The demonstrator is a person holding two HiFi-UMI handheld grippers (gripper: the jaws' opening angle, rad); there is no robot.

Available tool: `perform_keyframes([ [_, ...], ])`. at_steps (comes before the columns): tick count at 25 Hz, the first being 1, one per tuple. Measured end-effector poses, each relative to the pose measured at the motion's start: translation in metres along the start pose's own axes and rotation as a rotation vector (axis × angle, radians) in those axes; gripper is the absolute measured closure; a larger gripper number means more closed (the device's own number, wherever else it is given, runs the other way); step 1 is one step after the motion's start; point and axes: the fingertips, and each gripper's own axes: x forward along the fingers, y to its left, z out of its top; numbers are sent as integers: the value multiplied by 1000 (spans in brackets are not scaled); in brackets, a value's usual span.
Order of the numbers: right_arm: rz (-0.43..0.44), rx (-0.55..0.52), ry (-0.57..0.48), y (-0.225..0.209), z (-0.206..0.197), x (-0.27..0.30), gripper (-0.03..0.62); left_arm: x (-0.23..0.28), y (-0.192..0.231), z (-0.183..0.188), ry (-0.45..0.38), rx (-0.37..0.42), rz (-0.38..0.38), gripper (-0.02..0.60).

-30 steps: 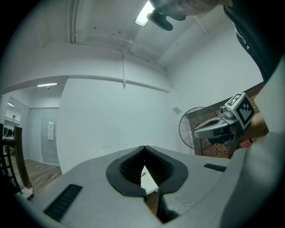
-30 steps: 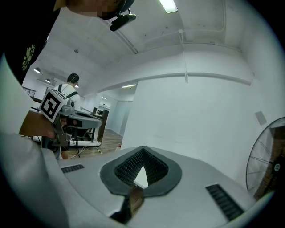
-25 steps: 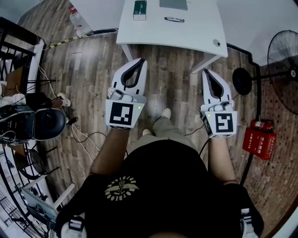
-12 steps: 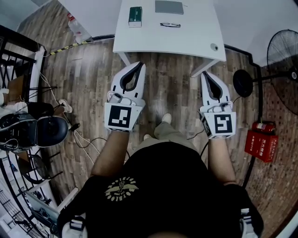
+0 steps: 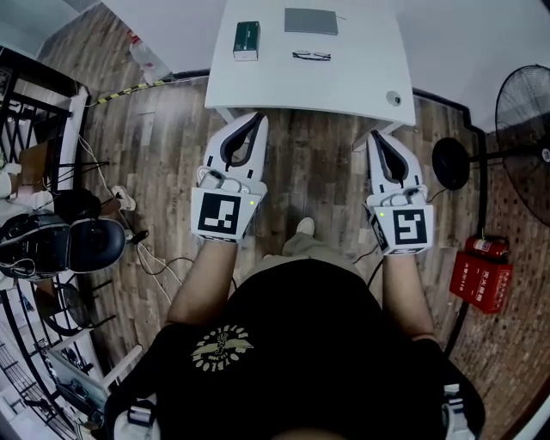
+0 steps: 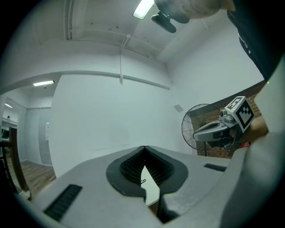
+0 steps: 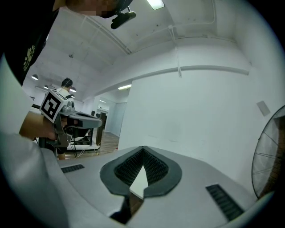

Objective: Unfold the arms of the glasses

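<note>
Black-framed glasses (image 5: 310, 57) lie on the white table (image 5: 344, 77) at the top of the head view, arms folded as far as I can tell. Both grippers hover over the wooden floor, short of the table's near edge. My left gripper (image 5: 258, 116) is shut and empty, its tips meeting (image 6: 143, 147). A sliver of the table and the tiny glasses (image 6: 142, 181) show through the gap behind those tips. My right gripper (image 5: 373, 135) is also shut with nothing in it (image 7: 143, 148). Each gripper appears in the other's view: the right gripper (image 6: 222, 127) and the left gripper (image 7: 67, 118).
A green box (image 5: 246, 40) and a grey flat case (image 5: 311, 21) lie on the table behind the glasses. A standing fan (image 5: 524, 112) and a red box (image 5: 479, 277) are at the right. A black chair (image 5: 73, 245), cables and a metal rack are at the left.
Both grippers have moved forward toward the table, which now shows more fully and closer in the head view. The jaws stayed shut.
</note>
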Motion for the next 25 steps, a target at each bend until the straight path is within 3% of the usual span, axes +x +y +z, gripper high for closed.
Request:
perform_keyframes([
  [15, 114, 17, -45, -36, 4, 47, 594, 23, 17, 10, 59, 89, 130, 575],
  [25, 79, 26, -70, -50, 2, 47, 592, 28, 17, 13, 37, 112, 127, 575],
])
